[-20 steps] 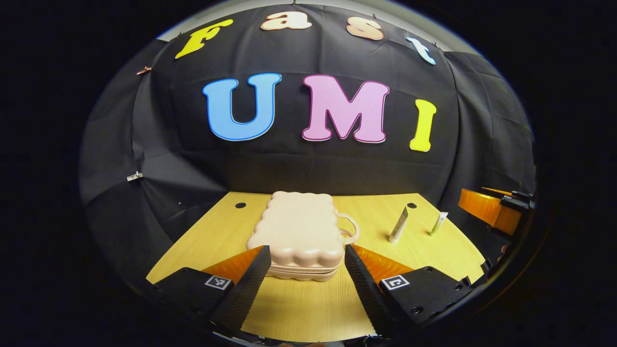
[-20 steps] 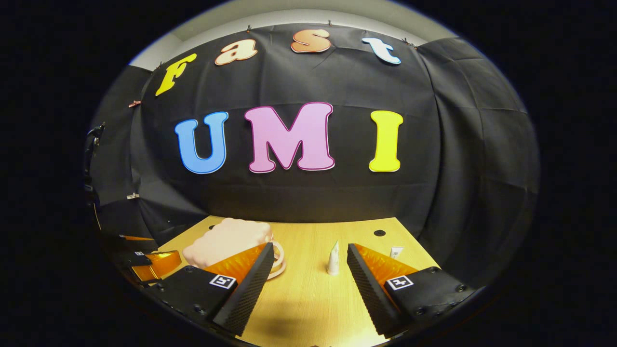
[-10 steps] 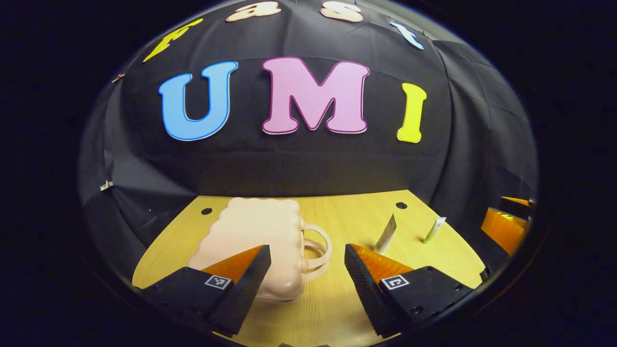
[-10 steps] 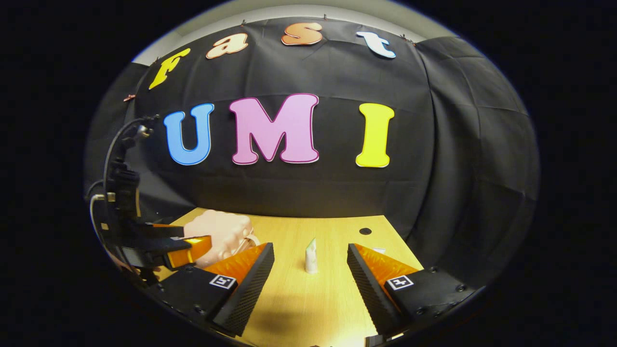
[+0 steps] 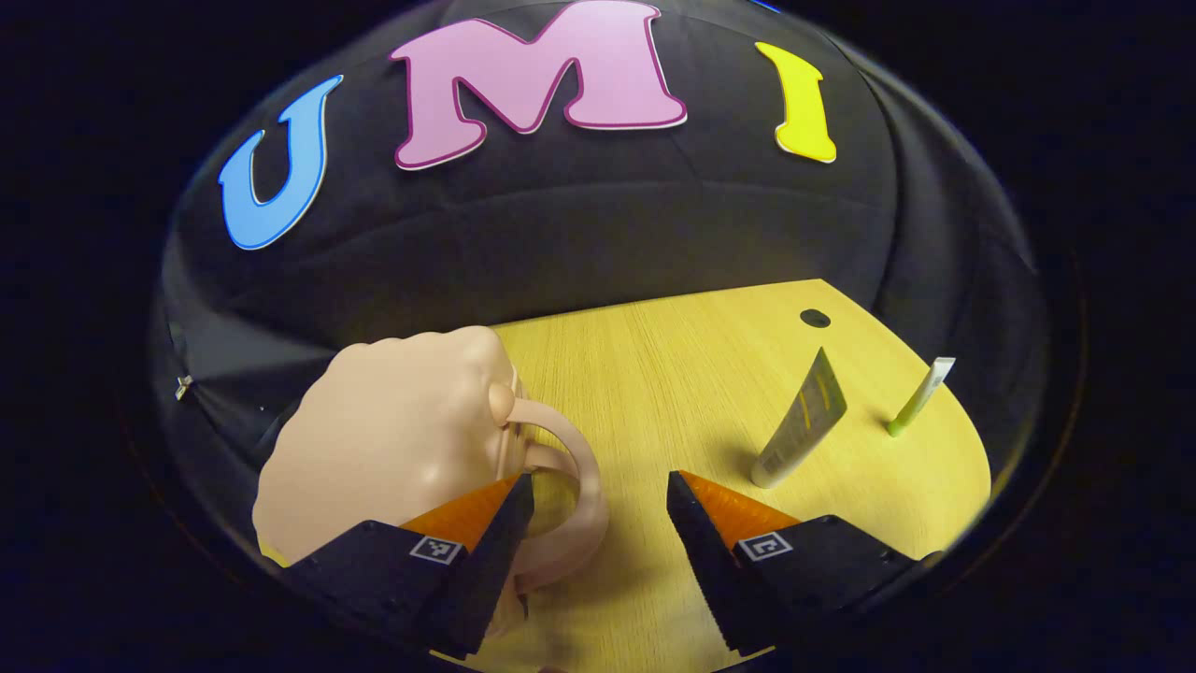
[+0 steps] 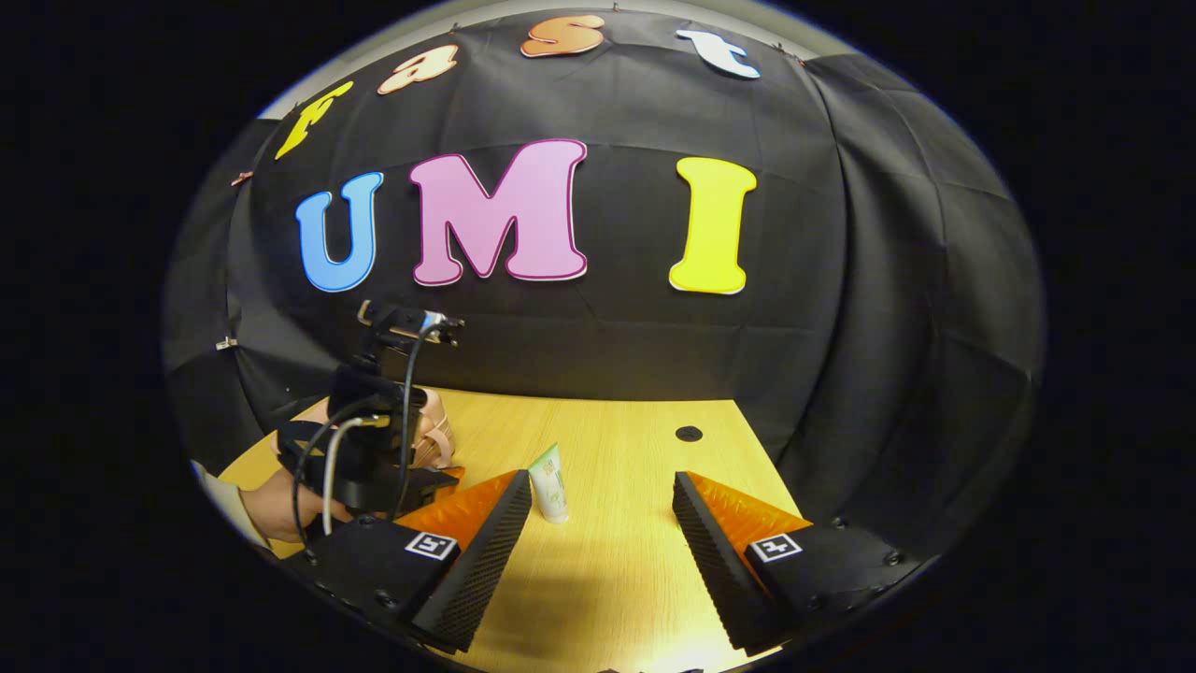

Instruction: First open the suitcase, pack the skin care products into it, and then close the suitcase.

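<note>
**Left gripper view: handle sits at your left finger**

Your left gripper [image 5: 590,491] is spread wide and empty; the closed suitcase [image 5: 392,449] lies left of the gap, its handle [image 5: 570,495] looping around the left fingertip. Your right gripper [image 6: 603,495], also apart, hangs farther off, near the upright tube [image 6: 549,481].

Setting: a staged recording booth, not a lived-in room. Black cloth [image 6: 841,308], creased and clipped up at its edges, is hung as back and side walls around one pale wood-grain table [image 6: 617,570] with round holes [image 6: 689,434] in its top. Above the cloth, a strip of plain light wall [image 6: 617,11] shows. Lighting is bright on the tabletop.
</note>
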The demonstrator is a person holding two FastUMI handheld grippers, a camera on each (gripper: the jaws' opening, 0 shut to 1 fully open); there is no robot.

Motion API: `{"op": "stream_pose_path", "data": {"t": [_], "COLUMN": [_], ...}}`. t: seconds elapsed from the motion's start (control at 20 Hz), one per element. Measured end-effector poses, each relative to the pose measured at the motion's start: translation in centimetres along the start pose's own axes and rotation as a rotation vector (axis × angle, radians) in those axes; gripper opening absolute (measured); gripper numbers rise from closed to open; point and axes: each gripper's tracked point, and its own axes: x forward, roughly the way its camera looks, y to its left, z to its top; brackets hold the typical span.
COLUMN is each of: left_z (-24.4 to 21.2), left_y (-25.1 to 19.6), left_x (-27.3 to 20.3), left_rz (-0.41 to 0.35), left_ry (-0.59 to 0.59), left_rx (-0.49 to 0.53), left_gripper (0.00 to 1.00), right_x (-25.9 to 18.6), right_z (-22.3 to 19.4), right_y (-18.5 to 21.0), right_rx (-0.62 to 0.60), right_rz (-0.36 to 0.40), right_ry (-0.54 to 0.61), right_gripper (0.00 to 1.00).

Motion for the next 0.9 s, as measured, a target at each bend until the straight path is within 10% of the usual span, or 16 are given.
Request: {"op": "stream_pose_path", "data": {"t": [0.3, 0.45, 0.9], "left_z": [-2.5, -1.7, 9.8], "left_y": [0.5, 0.4, 7.1], "left_x": [4.4, 4.2, -4.2], "left_rz": [0.054, 0.053, -0.014], "left_ry": [0.109, 0.092, -0.095], "left_rx": [0.047, 0.057, -0.052], "left_gripper": [0.68, 0.22, 0.12], "right_x": [1.5, 1.8, 2.7], "right_z": [-2.1, -2.8, -0.7], "right_y": [-2.4, -2.8, -0.1], "right_rx": [0.022, 0.091, 0.084], "right_rz": [-0.041, -0.051, -0.012], "right_ry": [0.068, 0.106, 0.074], "right_gripper": [0.97, 0.97, 0.97]}}
